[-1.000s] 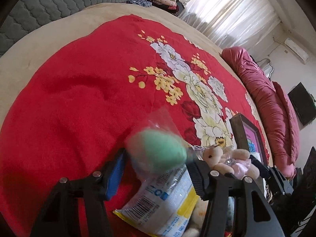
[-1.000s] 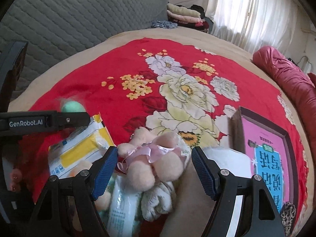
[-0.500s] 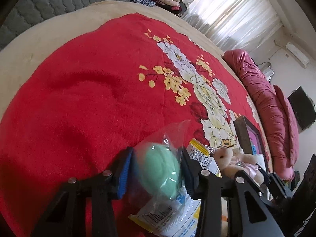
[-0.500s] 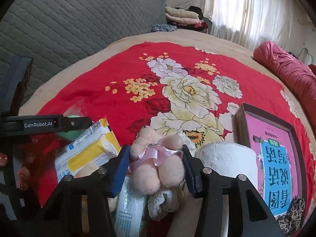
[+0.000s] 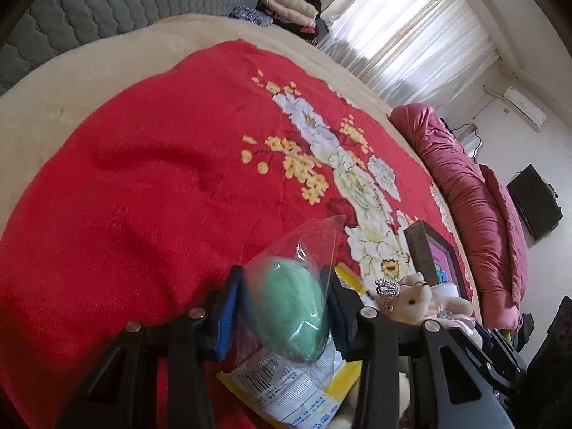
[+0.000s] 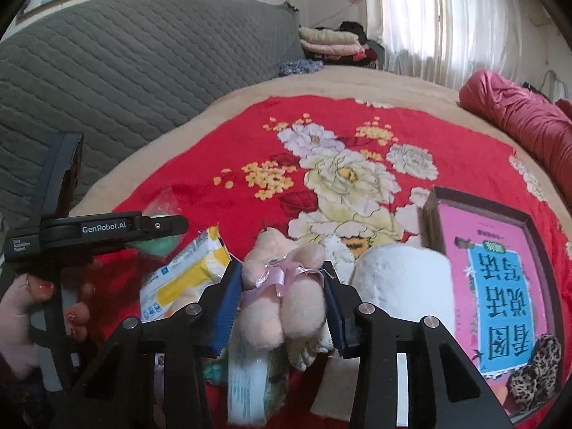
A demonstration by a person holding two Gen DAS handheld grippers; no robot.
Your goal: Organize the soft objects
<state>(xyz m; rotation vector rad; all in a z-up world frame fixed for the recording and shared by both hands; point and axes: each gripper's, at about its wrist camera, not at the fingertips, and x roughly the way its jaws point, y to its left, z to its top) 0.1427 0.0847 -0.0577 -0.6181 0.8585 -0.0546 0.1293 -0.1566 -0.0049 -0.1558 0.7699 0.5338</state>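
My left gripper (image 5: 282, 279) is shut on a green soft ball (image 5: 293, 314) inside a clear plastic bag, held just above the red floral blanket (image 5: 143, 196). From the right wrist view the same gripper (image 6: 157, 227) shows side-on at the left, with a hand around its handle. The jaws of my right gripper (image 6: 280, 271) are closing, and their blue pads press both sides of a cream plush bear (image 6: 282, 307) with a pink ribbon. The bear (image 5: 414, 298) also appears at the lower right of the left wrist view.
A yellow and white wipes pack (image 6: 186, 275) lies between the grippers. Beside the bear are a white roll (image 6: 400, 286), a pink book in a dark frame (image 6: 497, 293) and a leopard-print item (image 6: 536, 368). A crimson quilt (image 5: 475, 207) lines the bed's right side, with folded clothes (image 5: 289, 3) far back.
The left jaws closed onto the bagged green ball. The right jaws narrowed from wide open until they squeezed the plush bear, and the right gripper rose slightly.
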